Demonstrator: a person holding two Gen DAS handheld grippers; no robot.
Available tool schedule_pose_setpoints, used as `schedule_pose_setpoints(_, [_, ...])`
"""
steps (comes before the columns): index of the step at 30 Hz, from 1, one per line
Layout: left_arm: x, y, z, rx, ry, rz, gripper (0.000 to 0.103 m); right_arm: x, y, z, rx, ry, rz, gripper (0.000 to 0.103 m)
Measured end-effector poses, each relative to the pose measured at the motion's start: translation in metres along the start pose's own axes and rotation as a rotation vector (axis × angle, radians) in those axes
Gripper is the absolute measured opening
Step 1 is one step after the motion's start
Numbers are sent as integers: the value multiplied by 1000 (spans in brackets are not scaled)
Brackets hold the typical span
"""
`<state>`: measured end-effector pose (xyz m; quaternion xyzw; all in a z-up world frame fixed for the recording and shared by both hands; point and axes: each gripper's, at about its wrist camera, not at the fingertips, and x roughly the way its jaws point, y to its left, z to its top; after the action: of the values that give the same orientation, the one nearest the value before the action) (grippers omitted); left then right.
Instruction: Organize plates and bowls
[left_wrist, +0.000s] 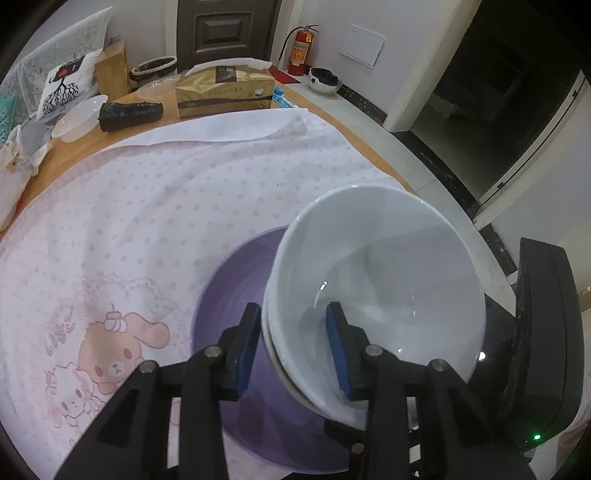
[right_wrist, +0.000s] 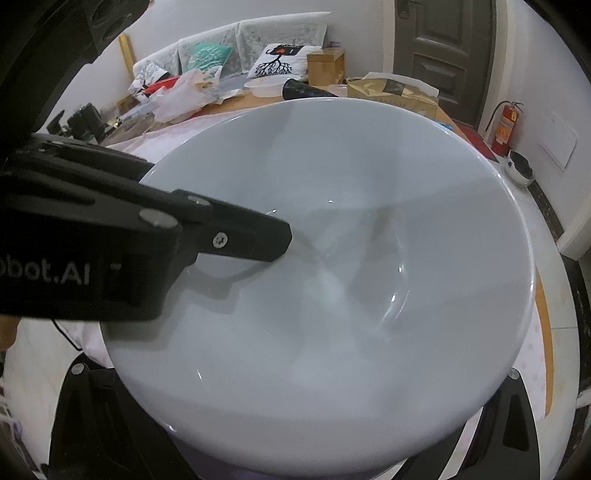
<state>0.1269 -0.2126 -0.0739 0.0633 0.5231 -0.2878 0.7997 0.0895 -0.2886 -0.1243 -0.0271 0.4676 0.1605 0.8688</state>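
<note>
The left gripper (left_wrist: 293, 341) pinches the white bowl's (left_wrist: 380, 280) near wall, tilted over the purple plate (left_wrist: 229, 280) just beneath its fingers, so lowering it level comes next; the right gripper's grip is hidden.

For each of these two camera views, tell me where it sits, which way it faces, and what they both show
Left wrist: on the left gripper, facing forward and down over the pink cloth and purple plate; its own fingers straddle the white bowl's rim.
Right wrist: on the right gripper, close above the same white bowl; only its finger bases show, and the left gripper reaches in.
Shared: bowl, left gripper, fire extinguisher.
</note>
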Motion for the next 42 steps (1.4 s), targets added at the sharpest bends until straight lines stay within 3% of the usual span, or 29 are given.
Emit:
schedule_pose_setpoints(11, [-16, 3, 1, -18, -34, 10, 35, -17, 1, -6, -11, -29, -15, 98])
schedule_pose_setpoints(13, [-22, 3, 0, -18, -46, 16, 42, -23, 2, -7, -12, -41, -17, 98])
schedule_pose_setpoints(19, [-46, -4, -2, -20, -98, 4, 47, -43, 4, -6, -13, -82, -22, 98])
schedule_pose_setpoints(25, [-72, -13, -5, -8, -151, 15, 49, -73, 2, 1, -2, -152, -22, 98])
schedule_pose_setpoints(27, [-81, -15, -7, -6, -173, 20, 55, -80, 1, 1, 0, -169, -22, 98])
schedule_pose_setpoints(28, [-86, -15, -8, -6, -189, 24, 61, -85, 1, 1, -2, -179, -25, 98])
schedule_pose_setpoints(35, [-113, -17, -17, 1, -265, 75, 63, -105, 3, 7, -19, -238, -25, 98])
schedule_pose_setpoints(38, [-122, -18, -23, 3, -301, 118, 75, -115, 5, 11, -34, -281, -22, 98])
schedule_pose_setpoints(42, [-135, -17, -32, 2, -348, 179, 78, -123, 8, 17, -50, -322, -16, 98])
